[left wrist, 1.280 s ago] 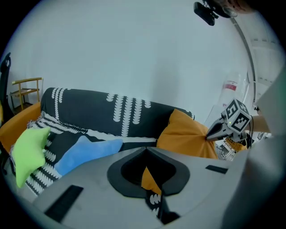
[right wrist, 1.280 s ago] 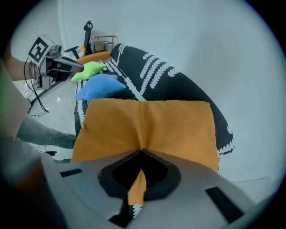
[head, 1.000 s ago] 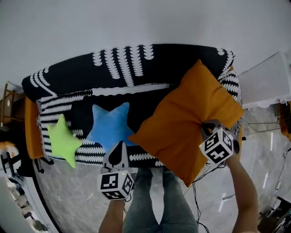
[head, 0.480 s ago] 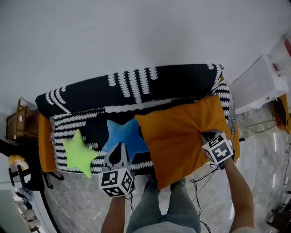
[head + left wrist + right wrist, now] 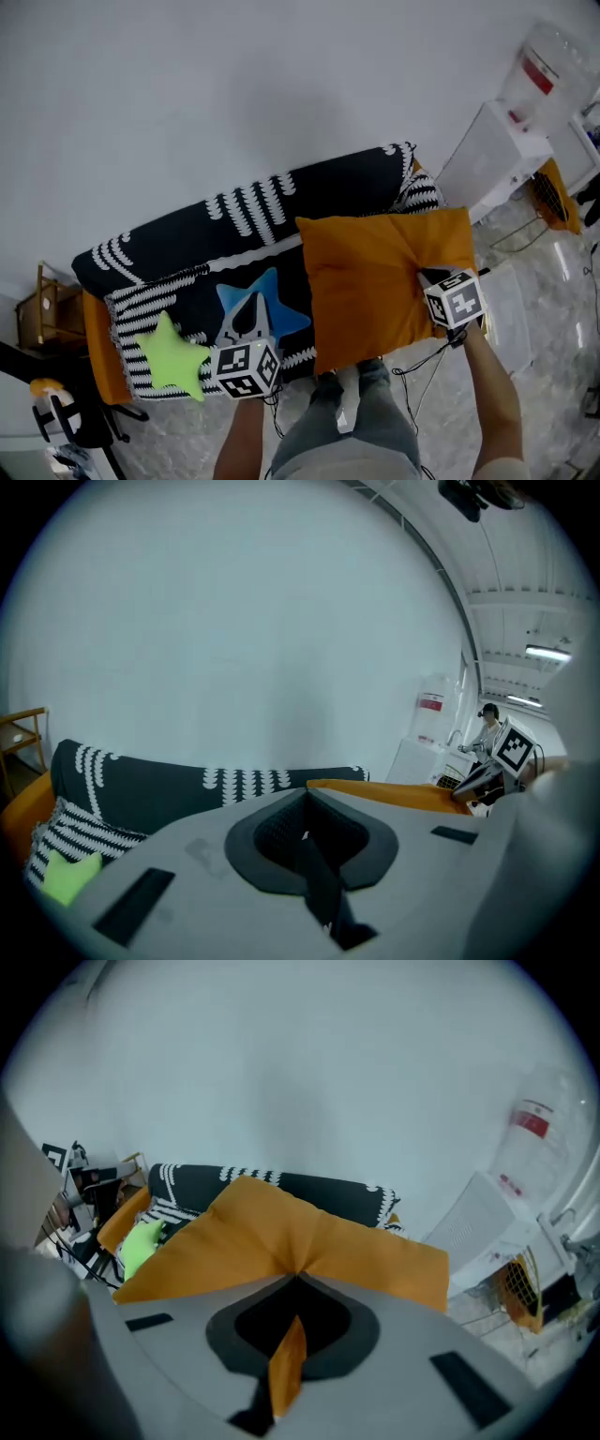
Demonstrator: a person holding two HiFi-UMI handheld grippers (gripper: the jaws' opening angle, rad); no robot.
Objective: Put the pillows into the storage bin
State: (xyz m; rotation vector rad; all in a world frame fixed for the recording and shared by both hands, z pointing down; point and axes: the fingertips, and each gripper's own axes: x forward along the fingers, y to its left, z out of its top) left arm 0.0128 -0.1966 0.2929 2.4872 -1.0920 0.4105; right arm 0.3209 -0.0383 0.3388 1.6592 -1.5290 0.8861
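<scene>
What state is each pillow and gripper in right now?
Right gripper: shut on the orange square pillow.
Left gripper: shut, empty.
Orange square pillow: held up in front of the black-and-white patterned sofa.
Blue star-shaped pillow: lying on the sofa seat.
Green star-shaped pillow: lying on the sofa seat.

The orange square pillow (image 5: 375, 281) hung flat above the sofa (image 5: 234, 220), one edge pinched in the right tongs (image 5: 424, 279); the blue star pillow (image 5: 281, 314) and green star pillow (image 5: 172, 356) lay on it
</scene>
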